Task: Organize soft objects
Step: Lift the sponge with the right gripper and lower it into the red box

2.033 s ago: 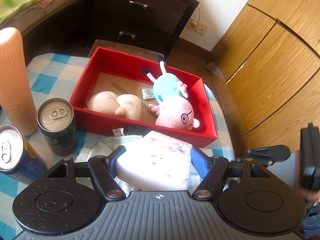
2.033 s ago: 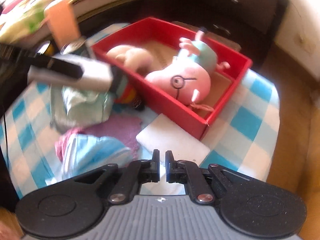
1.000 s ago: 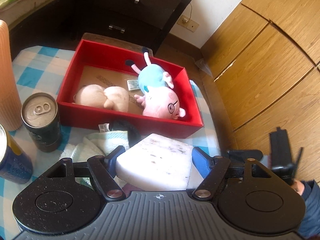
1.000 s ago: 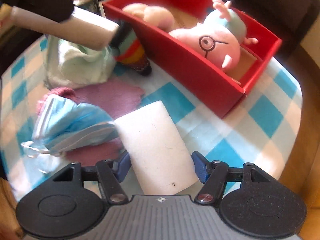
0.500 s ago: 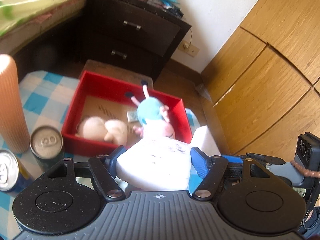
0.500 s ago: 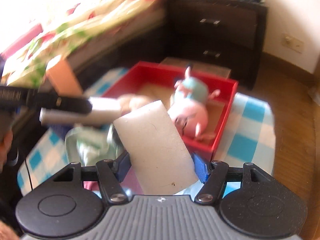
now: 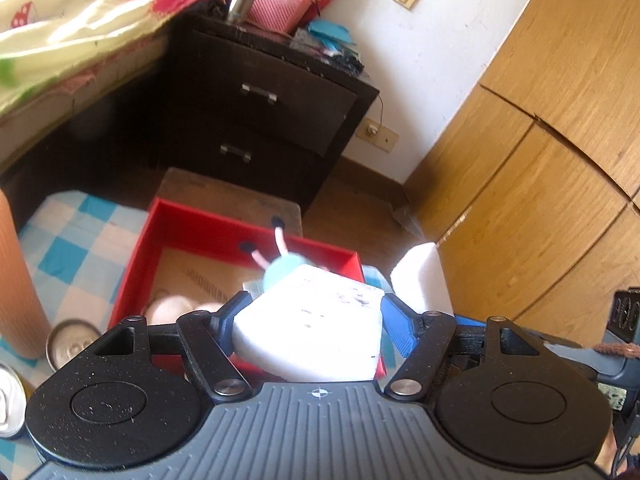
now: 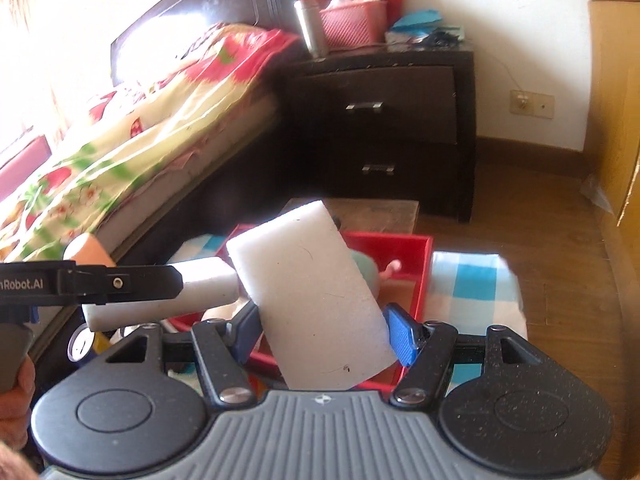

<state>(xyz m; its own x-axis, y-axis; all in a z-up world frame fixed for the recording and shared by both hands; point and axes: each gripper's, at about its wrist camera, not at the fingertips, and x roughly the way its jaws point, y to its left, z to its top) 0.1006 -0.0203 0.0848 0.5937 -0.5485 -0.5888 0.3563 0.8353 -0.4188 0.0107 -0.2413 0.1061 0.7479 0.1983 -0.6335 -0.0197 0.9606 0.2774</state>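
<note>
My left gripper [image 7: 316, 320] is shut on a speckled white sponge [image 7: 316, 332], held above the near wall of the red box [image 7: 208, 236]. My right gripper [image 8: 324, 328] is shut on a clean white sponge [image 8: 312, 296], tilted, above the same box [image 8: 412, 276]. Each sponge shows in the other view: the clean one at the right [image 7: 420, 280], the speckled one edge-on at the left [image 8: 160, 300]. In the box lie a pig plush with a teal dress [image 7: 282, 264] and a beige plush [image 7: 172, 306], both partly hidden.
The box stands on a blue-checked cloth [image 7: 76, 236]. Cans [image 7: 68, 344] and a tall orange ribbed cylinder [image 7: 16, 280] stand at the left. A dark nightstand [image 7: 264, 116], a bed [image 8: 140, 120] and wooden wardrobe doors [image 7: 540, 160] surround the table.
Both grippers have risen with their sponges, from near the tablecloth to above the red box. The right gripper picked its sponge up off the cloth.
</note>
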